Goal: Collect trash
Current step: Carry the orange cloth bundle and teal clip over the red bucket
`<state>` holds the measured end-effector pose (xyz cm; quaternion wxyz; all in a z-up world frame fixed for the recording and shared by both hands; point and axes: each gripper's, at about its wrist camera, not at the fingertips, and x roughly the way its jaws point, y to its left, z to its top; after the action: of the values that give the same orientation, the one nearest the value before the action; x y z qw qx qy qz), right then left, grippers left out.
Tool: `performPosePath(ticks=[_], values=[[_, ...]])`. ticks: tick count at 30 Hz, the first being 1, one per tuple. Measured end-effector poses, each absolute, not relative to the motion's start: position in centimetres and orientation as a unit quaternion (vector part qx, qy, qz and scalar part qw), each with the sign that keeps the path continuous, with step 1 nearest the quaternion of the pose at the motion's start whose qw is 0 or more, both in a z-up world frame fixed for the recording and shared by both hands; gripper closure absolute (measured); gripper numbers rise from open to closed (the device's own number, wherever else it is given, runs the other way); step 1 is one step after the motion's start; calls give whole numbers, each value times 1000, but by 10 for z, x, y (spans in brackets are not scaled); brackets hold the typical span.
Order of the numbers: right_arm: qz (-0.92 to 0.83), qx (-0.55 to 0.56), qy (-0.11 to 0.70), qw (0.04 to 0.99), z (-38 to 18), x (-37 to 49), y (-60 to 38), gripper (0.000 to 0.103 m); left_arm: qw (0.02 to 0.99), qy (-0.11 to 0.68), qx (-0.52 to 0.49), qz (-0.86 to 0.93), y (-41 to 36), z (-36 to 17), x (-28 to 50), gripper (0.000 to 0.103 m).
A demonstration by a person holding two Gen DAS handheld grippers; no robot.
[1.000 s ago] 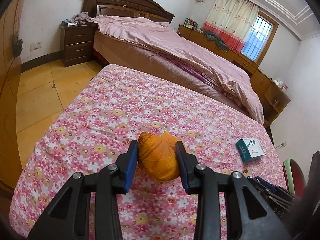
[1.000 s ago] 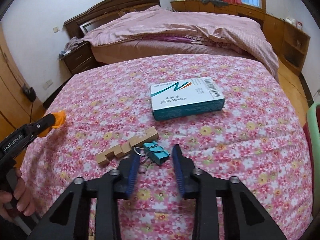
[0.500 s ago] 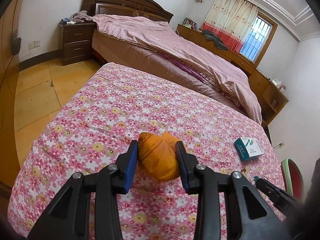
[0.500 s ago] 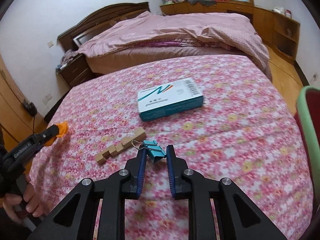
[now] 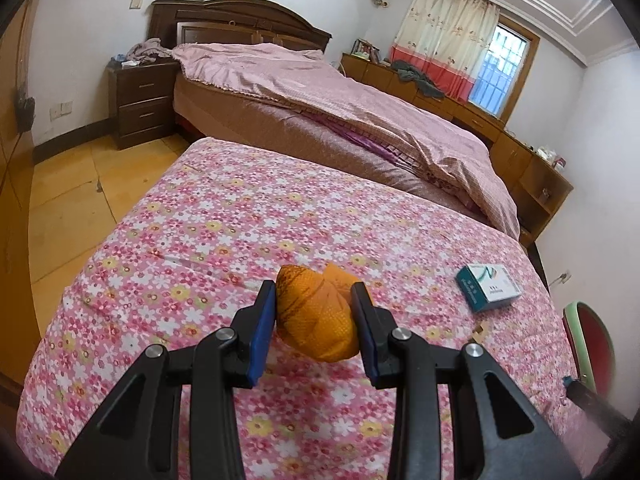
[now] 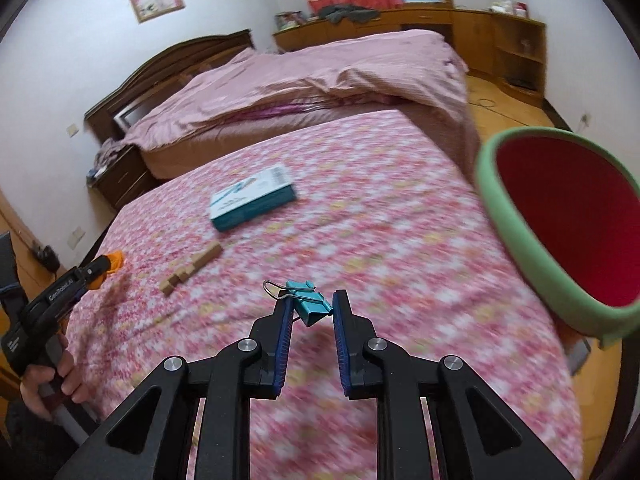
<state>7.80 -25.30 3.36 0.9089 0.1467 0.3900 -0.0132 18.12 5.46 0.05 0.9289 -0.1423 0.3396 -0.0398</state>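
My left tool [image 5: 314,312] grips an orange wad [image 5: 316,314]; my right tool [image 6: 310,316] clamps a teal binder clip [image 6: 310,306] near the bin [image 6: 516,232].

Floral cloth [image 6: 400,240] under the right jaws smears into blur. The green bin [image 6: 552,292], right of them, runs off the frame edge. Print on the box [image 5: 489,287], right of the left jaws, is unreadable.

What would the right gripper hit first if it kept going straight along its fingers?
Probably the floral bedspread: the right gripper, shut on the binder clip, points down at bare cloth. The box sits left of that line, the bin right. Depth is unclear.
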Motion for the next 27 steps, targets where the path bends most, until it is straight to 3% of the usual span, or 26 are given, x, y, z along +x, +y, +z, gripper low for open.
performPosePath(ticks=[27], values=[[-87,241,291,922,82,-19,-373,83,916,344,-102,-180,-79,63,111,65]])
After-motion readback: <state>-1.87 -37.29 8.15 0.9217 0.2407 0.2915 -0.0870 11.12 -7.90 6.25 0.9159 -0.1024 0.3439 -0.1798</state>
